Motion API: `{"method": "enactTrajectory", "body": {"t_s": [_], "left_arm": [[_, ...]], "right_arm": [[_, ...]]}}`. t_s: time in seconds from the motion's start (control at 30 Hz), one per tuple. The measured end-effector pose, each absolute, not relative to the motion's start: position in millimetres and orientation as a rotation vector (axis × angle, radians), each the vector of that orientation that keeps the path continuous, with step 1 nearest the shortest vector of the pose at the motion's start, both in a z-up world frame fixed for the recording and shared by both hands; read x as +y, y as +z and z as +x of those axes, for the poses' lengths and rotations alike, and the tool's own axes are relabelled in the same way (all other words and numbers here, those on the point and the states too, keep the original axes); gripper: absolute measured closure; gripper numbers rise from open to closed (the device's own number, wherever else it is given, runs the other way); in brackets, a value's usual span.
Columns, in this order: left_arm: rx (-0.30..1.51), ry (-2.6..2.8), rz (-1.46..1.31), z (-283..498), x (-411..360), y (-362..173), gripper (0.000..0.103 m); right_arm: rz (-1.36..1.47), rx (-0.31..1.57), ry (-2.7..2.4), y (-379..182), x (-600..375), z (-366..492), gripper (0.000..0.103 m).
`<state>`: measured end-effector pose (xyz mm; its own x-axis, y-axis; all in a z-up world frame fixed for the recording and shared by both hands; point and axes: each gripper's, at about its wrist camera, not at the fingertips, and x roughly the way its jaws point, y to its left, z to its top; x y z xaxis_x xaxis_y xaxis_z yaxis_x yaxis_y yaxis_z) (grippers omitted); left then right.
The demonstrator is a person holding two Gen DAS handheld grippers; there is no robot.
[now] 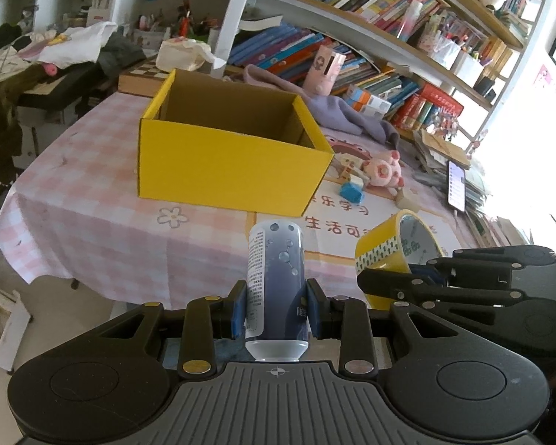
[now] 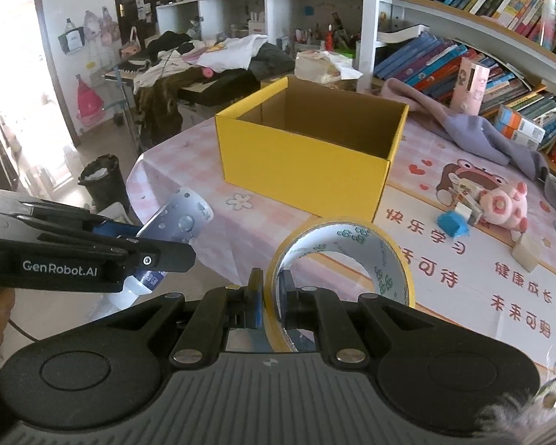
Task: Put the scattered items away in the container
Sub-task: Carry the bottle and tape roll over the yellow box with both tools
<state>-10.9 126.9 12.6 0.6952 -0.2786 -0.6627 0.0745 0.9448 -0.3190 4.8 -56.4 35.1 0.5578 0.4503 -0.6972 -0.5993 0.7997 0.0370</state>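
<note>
On the left, our left gripper (image 1: 276,307) was clamped on a blue-grey cylindrical bottle with a white cap and a bubble pattern (image 1: 276,278), its blue pads pressed against both sides. The bottle was held clear of the desk with its cap end toward the camera. A panel of small print ran down its label, too fine for us to read. From the right wrist view we could read "GenRobot.AI" in white on the side of that gripper.

In the middle stood the open yellow cardboard box (image 1: 226,170), upright on the pink checked tablecloth of the desk (image 1: 92,193). As far as either view showed, we saw nothing in it.

To the right, our right gripper (image 2: 270,296) was closed on the wall of a yellow-edged roll of clear tape with a green printed core (image 2: 341,259), one pad inside the ring and one outside. The roll was lifted, near the box's front corner.

Farther right, a pink plush pig (image 2: 504,204), a small blue block (image 2: 452,224) and a pale wooden block (image 2: 526,254) lay scattered on the desk. Beside them the mat bore upside-down Chinese characters, among them 快乐学习.

We judged this the carrying step: both loads were gripped but not yet over the box. The next move called for bringing each above the opening and releasing, without the two grippers colliding.
</note>
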Motion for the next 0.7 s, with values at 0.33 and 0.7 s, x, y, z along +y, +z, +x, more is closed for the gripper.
{"method": "enactTrajectory", "body": {"t_s": [0.33, 0.7], "left_arm": [[0.812, -0.193, -0.287, 2, 132, 6, 0.072], [0.786, -0.166, -0.270, 37, 138, 11, 0.072]], "right_arm": [[-0.199, 0.795, 0.645, 29, -51, 19, 0.095], [-0.203, 0.764, 0.674, 28, -47, 57, 0.095]]}}
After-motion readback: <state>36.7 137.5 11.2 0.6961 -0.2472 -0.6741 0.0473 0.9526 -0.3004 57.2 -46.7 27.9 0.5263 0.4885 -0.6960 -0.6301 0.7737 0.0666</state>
